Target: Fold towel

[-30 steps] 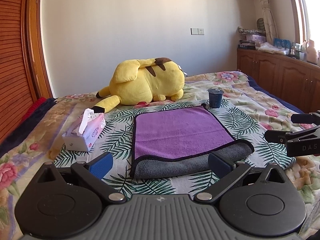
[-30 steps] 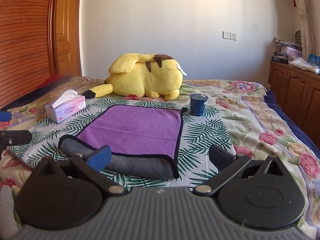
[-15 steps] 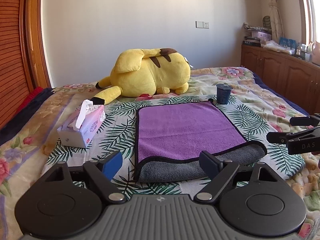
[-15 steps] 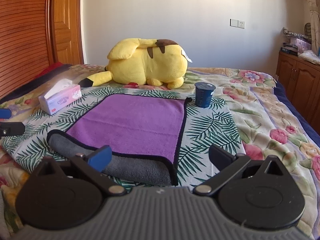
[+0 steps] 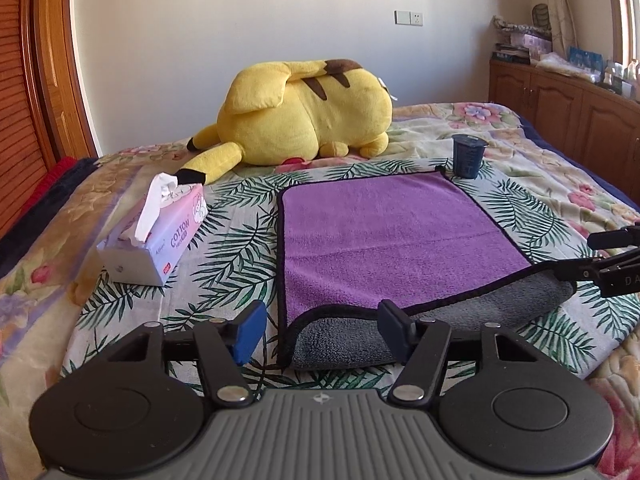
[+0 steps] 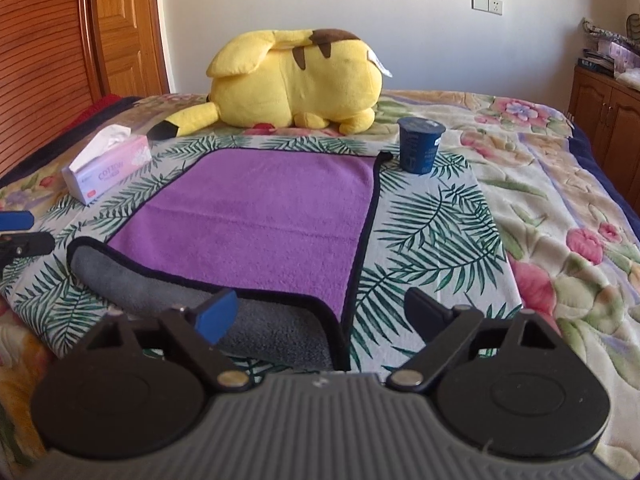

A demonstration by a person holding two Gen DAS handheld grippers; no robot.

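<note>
A purple towel with black trim lies flat on the bed; its near edge is turned up and shows the grey underside. It also shows in the right wrist view. My left gripper is open, low over the towel's near left corner. My right gripper is open, low over the near right corner. The right gripper also shows at the right edge of the left wrist view. Neither gripper holds anything.
A yellow plush toy lies behind the towel. A pink tissue box stands to the left. A dark blue cup stands at the towel's far right corner. Wooden cabinets line the right wall.
Both grippers have moved forward and lower toward the towel's near edge. Both stay open. The towel has not moved.
</note>
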